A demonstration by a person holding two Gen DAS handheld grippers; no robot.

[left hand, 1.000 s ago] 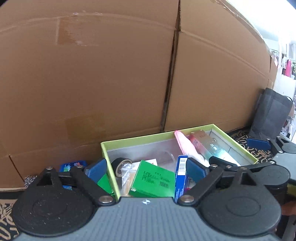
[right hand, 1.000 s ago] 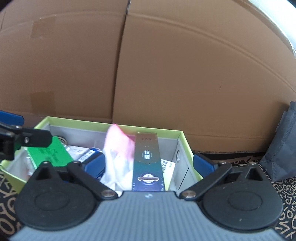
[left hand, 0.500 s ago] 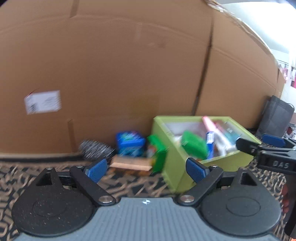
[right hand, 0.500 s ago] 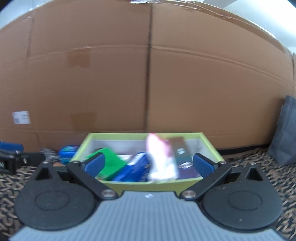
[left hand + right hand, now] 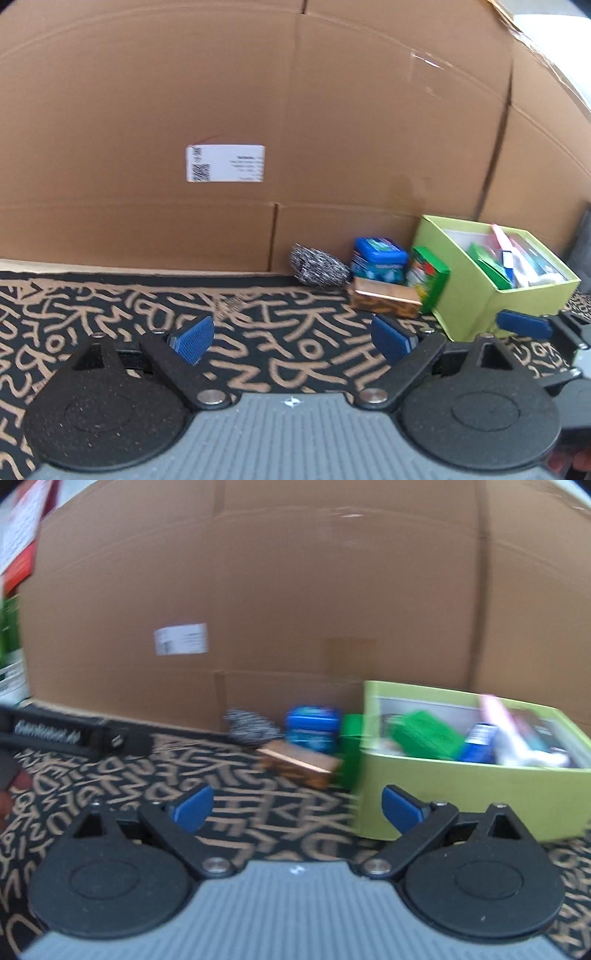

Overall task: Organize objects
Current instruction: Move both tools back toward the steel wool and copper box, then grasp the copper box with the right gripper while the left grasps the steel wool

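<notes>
- Now both views show the patterned mat (image 5: 122, 306) at 9 o'clock, where a second ago they showed the inside of the green box (image 5: 480, 295); both grippers have pulled back and swung left.
- Left gripper (image 5: 293, 338): jaws spread, nothing between them, over bare mat.
- At 1 o'clock in the left view, against the cardboard wall (image 5: 258, 92), lies the loose cluster: a speckled pouch (image 5: 317, 266), a blue tin (image 5: 378, 260), a brown carton (image 5: 384, 297) and a green pack (image 5: 426, 278) touching the box's side.
- Box at 3 o'clock, filled as before; the right gripper's pad (image 5: 522, 325) shows in front of it.
- Right gripper (image 5: 297, 810): jaws wide, just starting to close, empty; an earlier frame had them fully spread.
- Judgement: a drop into the box looks done, and the cluster is the likely next pick.
</notes>
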